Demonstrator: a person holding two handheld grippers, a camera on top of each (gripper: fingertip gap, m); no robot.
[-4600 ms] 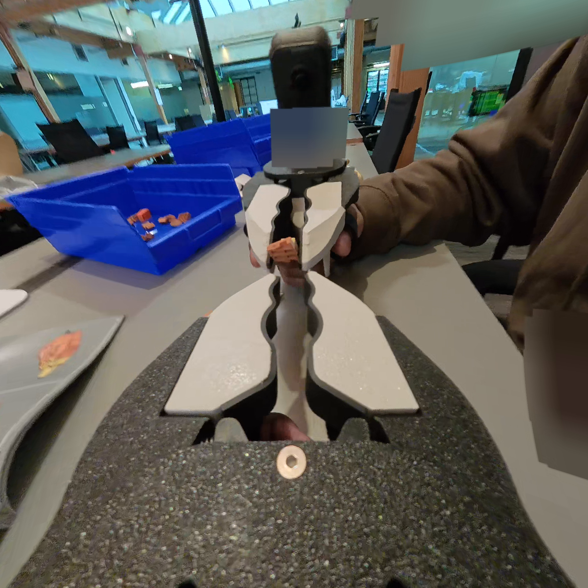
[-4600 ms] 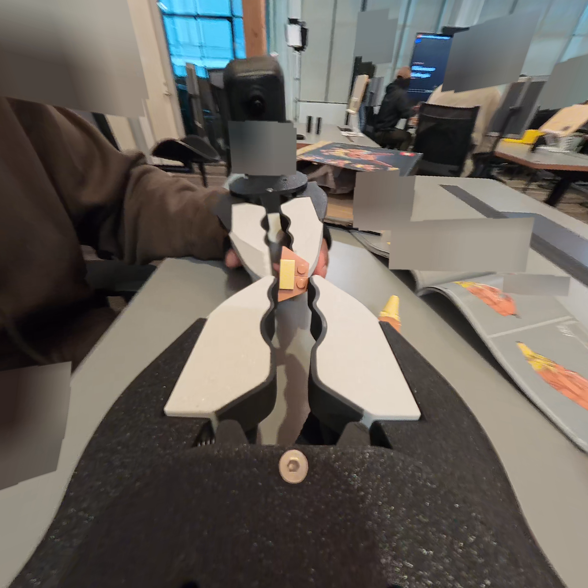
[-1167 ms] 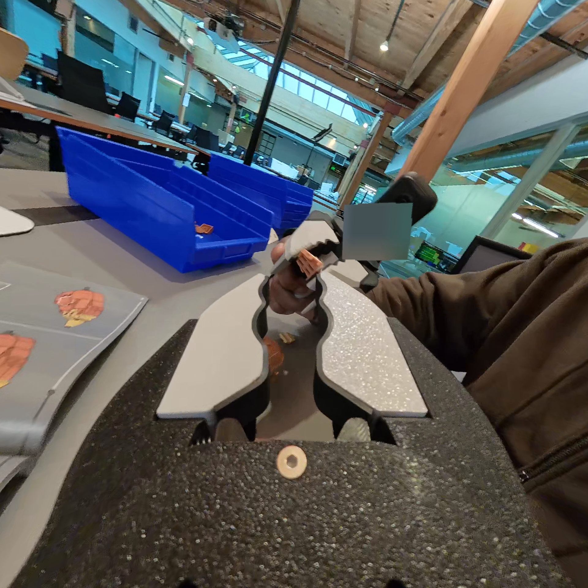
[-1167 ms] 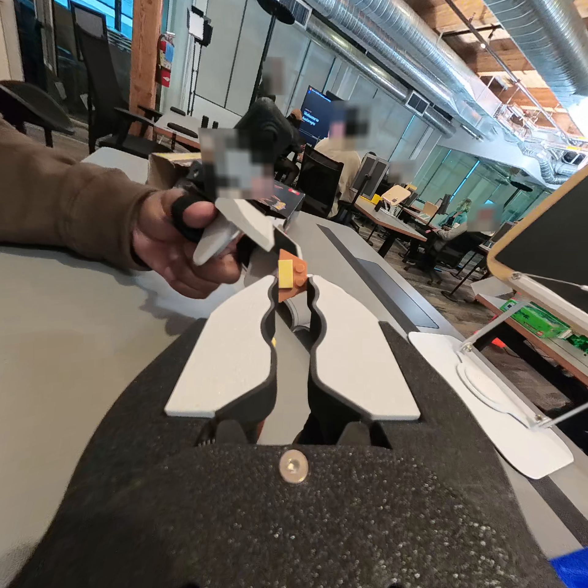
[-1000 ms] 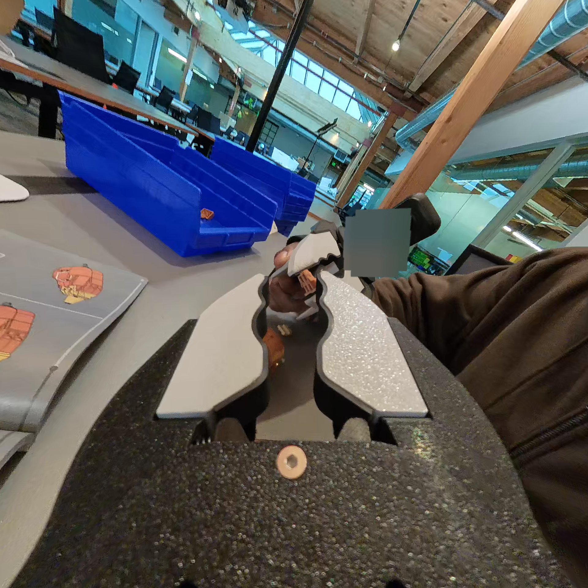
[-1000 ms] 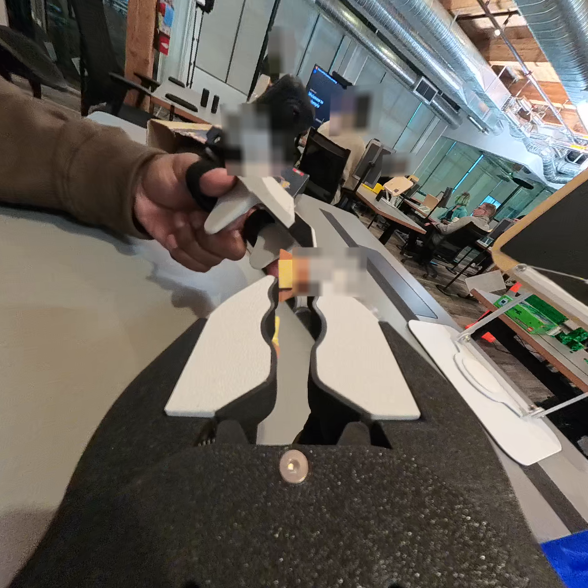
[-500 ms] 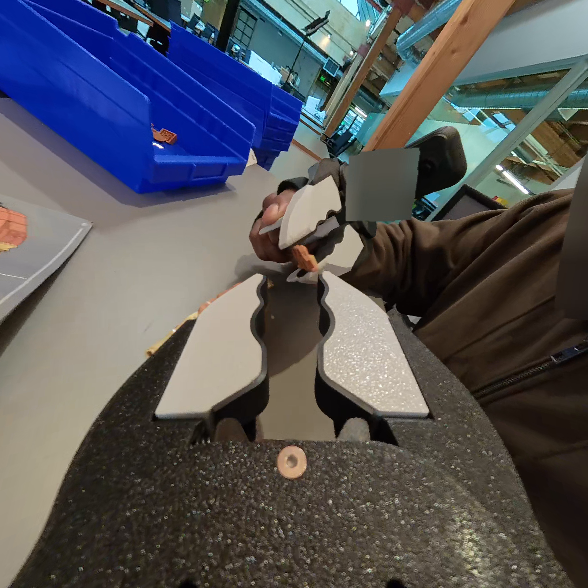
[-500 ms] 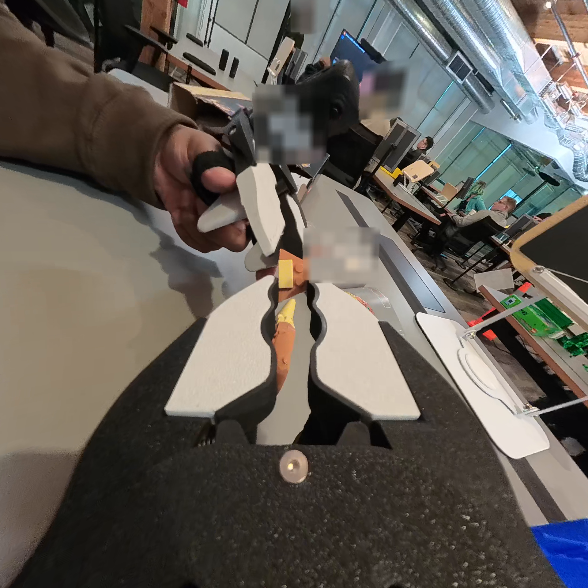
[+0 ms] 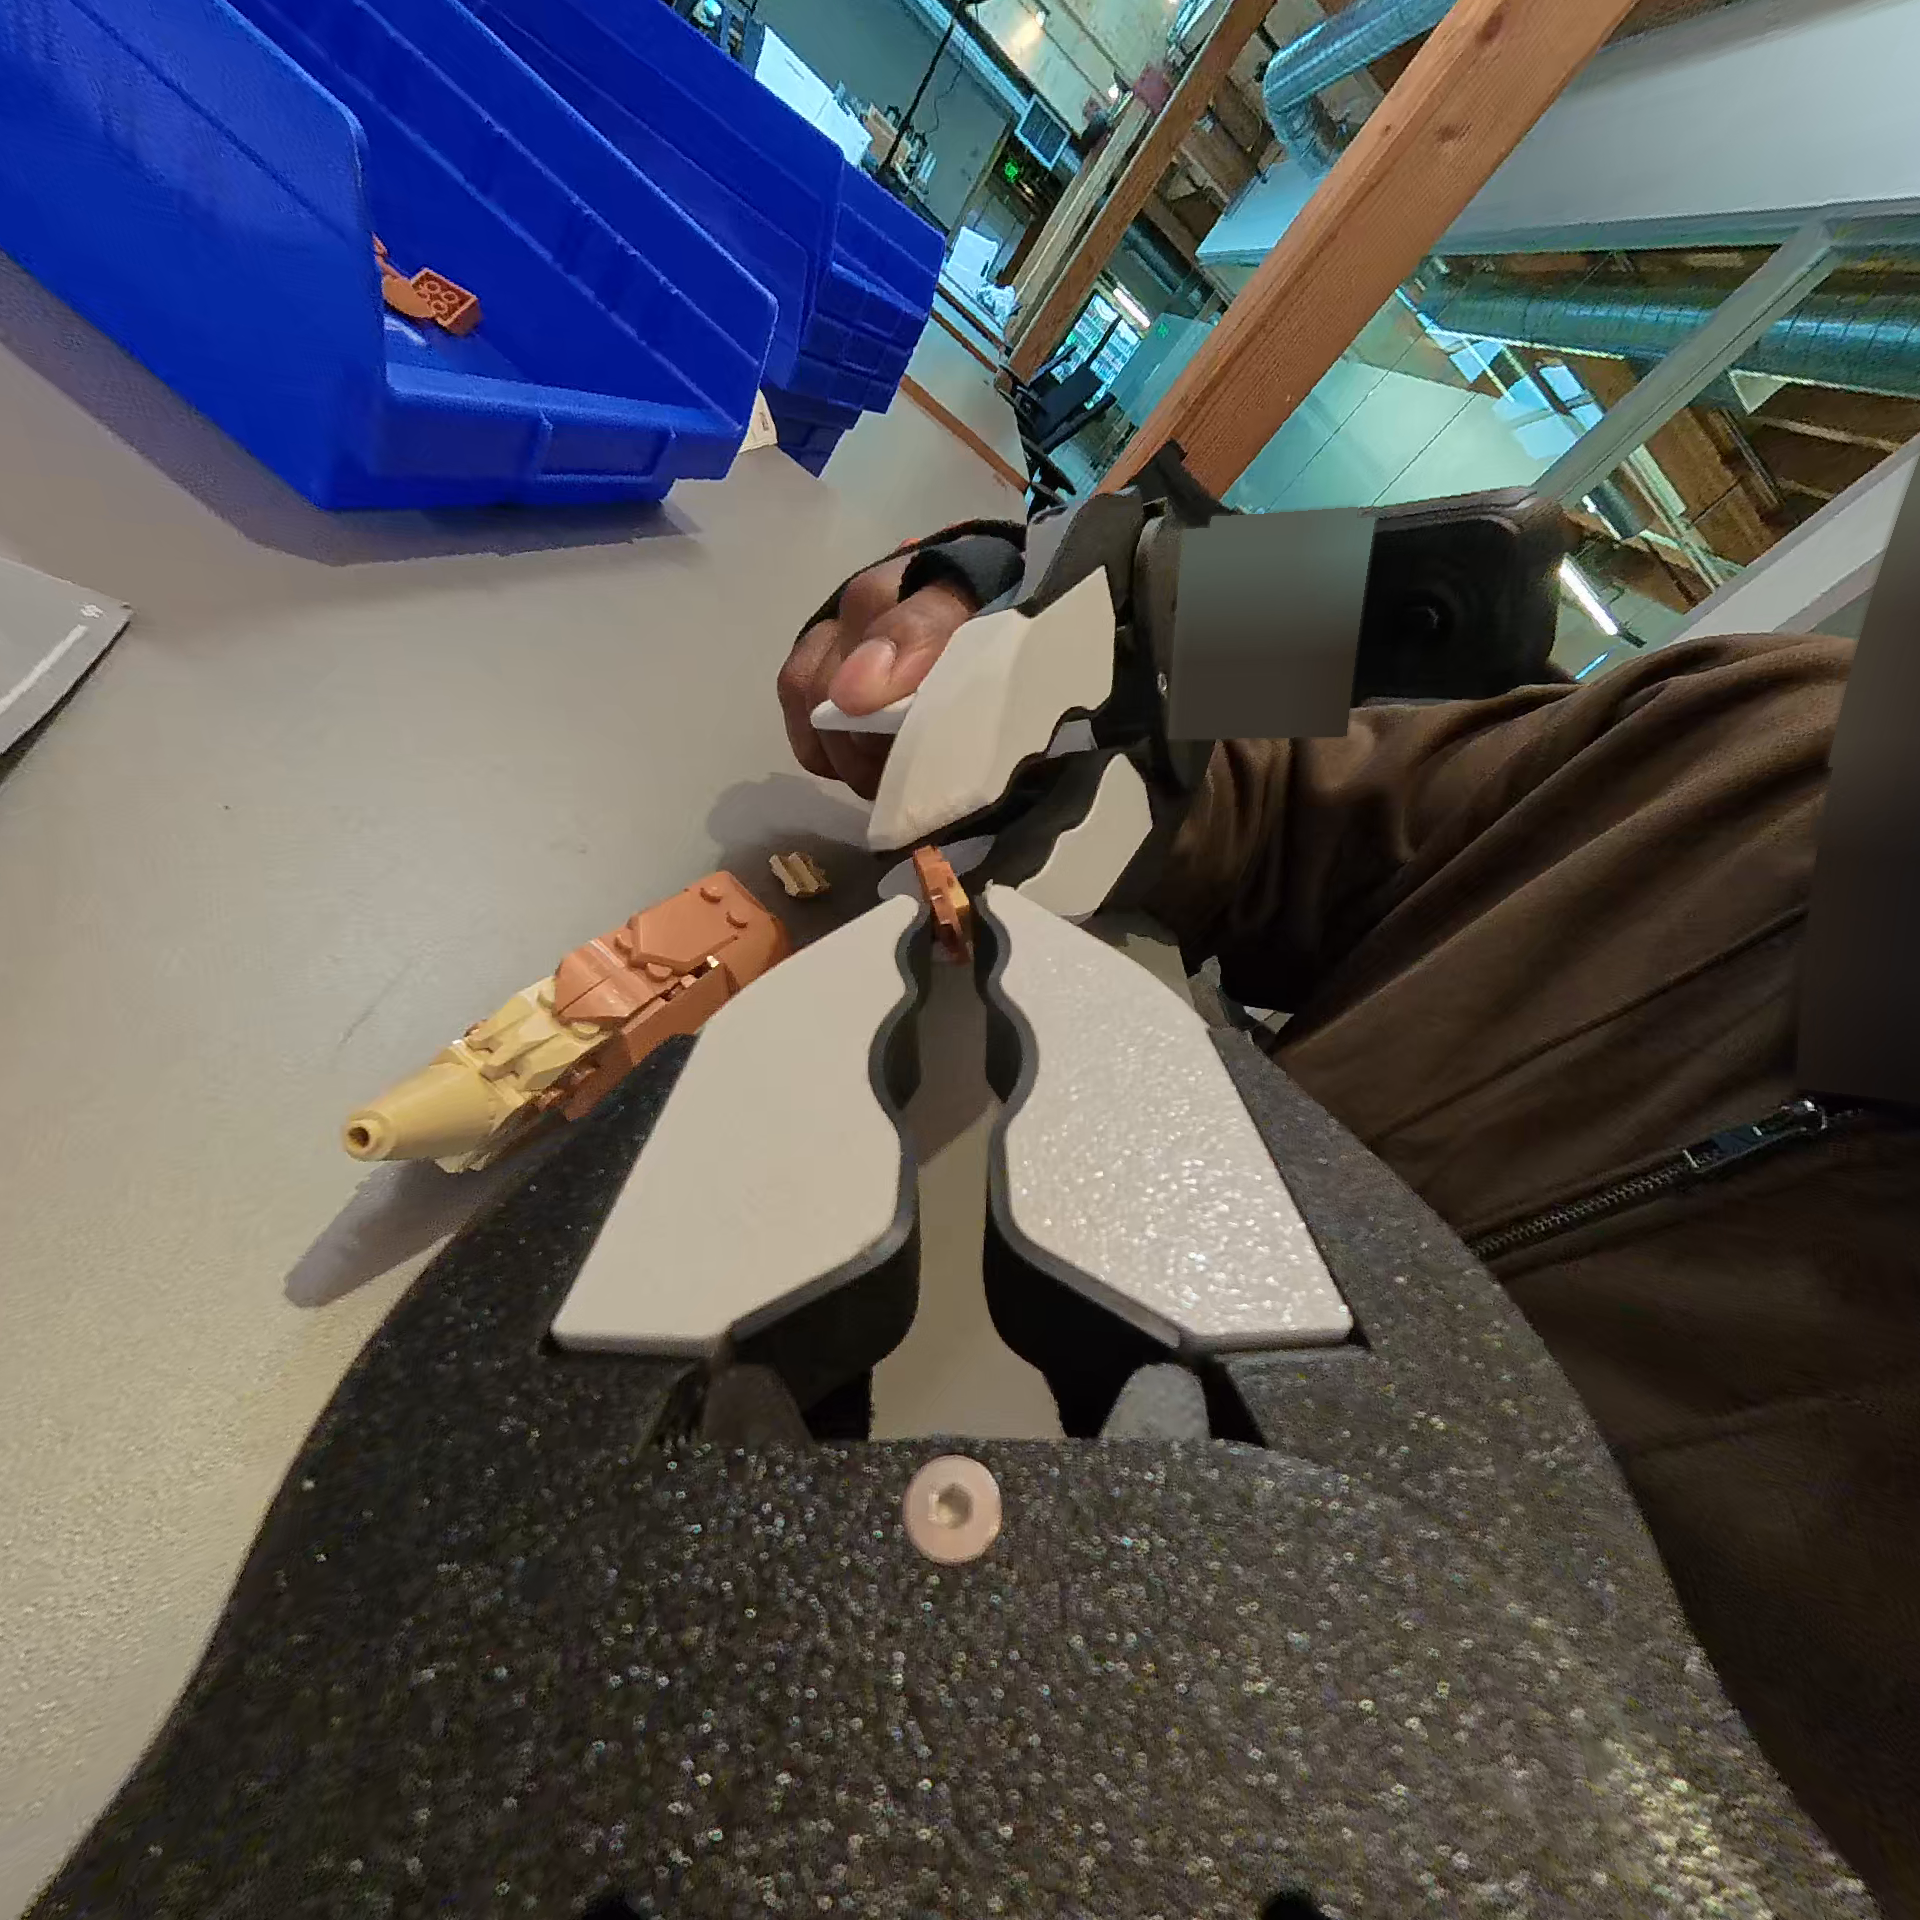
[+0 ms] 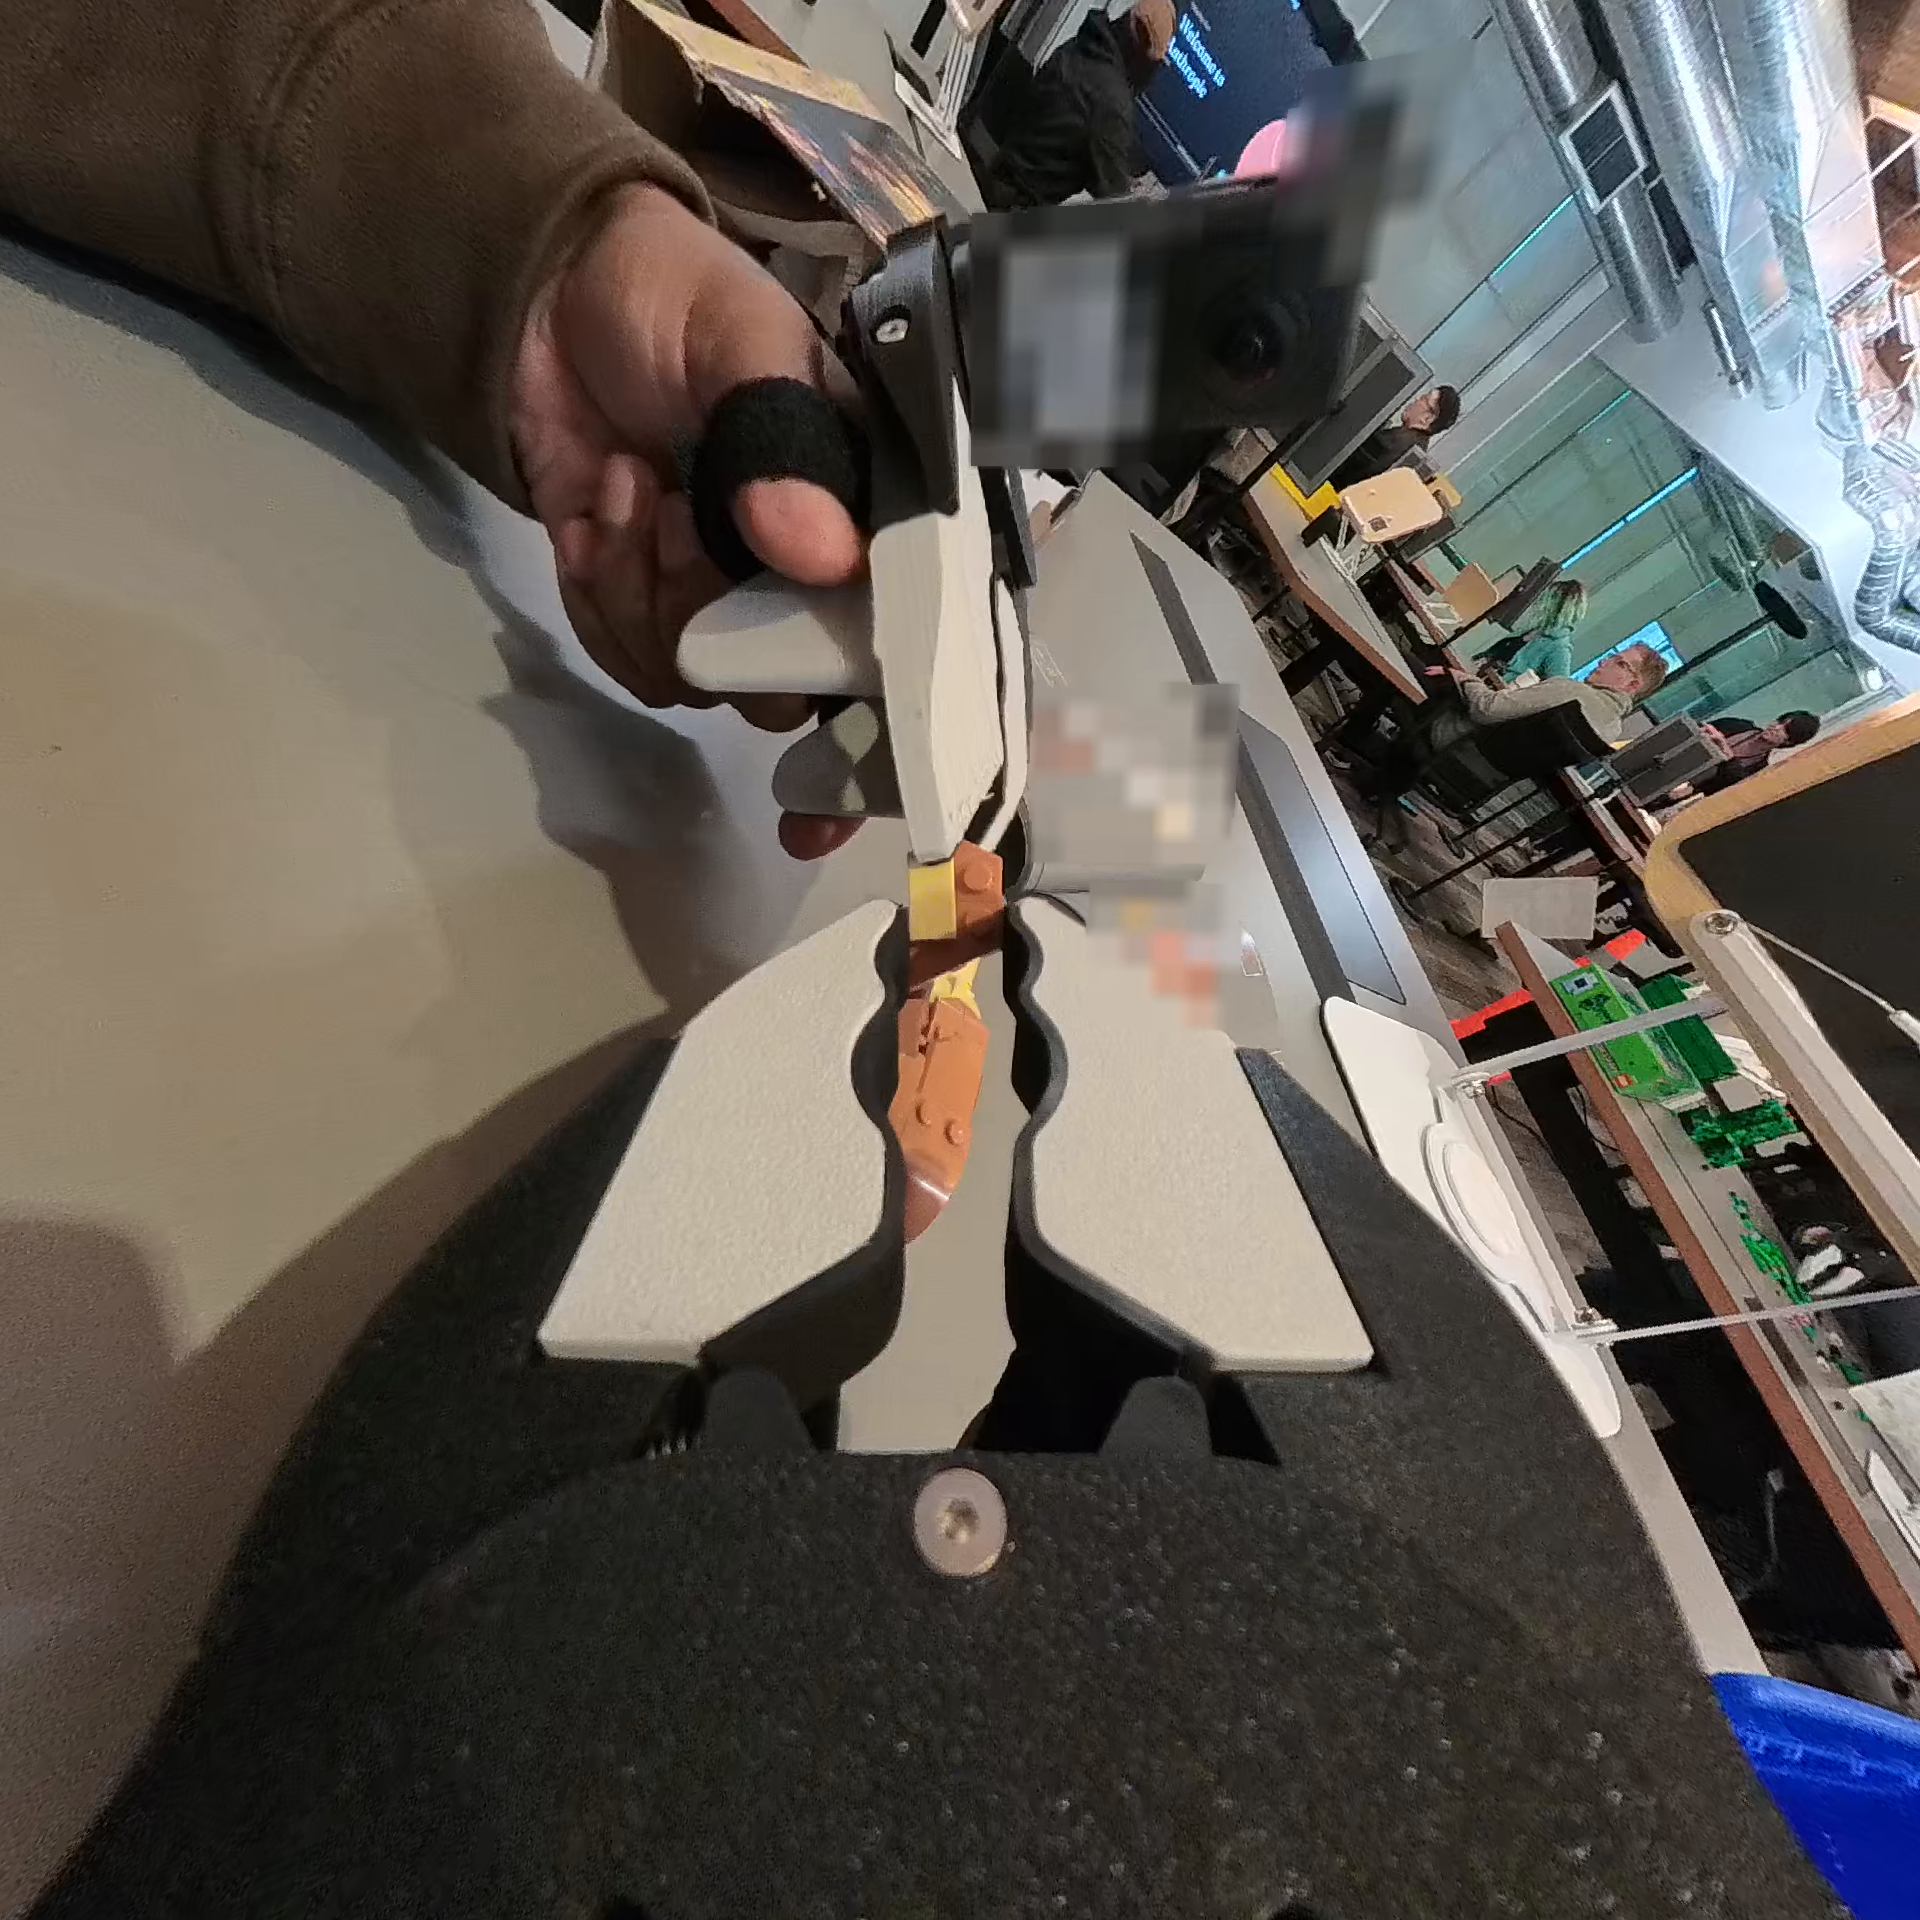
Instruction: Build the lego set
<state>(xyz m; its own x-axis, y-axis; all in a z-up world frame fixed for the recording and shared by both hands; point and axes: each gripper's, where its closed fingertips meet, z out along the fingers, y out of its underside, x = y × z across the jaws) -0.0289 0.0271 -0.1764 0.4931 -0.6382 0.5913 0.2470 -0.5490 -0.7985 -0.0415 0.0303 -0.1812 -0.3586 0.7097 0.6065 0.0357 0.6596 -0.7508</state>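
Grey surface point(image 9: 364, 748) in an open-plan workspace with timber posts and ducting overhead. Blue bins point(image 9: 582, 343) lined up along the far left edge, one orange brick point(image 9: 431, 296) lying in the nearest. Corner of a printed booklet point(image 9: 42, 644) at the left margin.

Left tool point(image 9: 948, 920) narrowed to a slim gap, tips clenched on a small orange-and-yellow lego piece point(image 9: 948, 902) held above the surface. Right tool point(image 10: 951, 925) meeting it nose to nose, likewise clamped on that same piece point(image 10: 961, 899), yellow tile on the left half, orange studs on the right. Seen from the right wrist view, left tool edge-on and pointing downward, tip touching the top of the piece. Right hand point(image 9: 862, 665) wrapped round its handle with a black strap over the thumb, brown sleeve point(image 9: 1507, 883) behind; left hand point(image 10: 644, 416) gripping likewise.

Partly built lego model point(image 9: 603, 1018), orange body with a tan cone nose, lying on its side on the surface just left of the left tool and under the two tips, touched by neither. Small tan piece point(image 9: 798, 871) loose beside the model's orange end. White plate-like stand point(image 10: 1455, 1122) at the surface's right edge, a blue bin corner point(image 10: 1818, 1766) low at the right.
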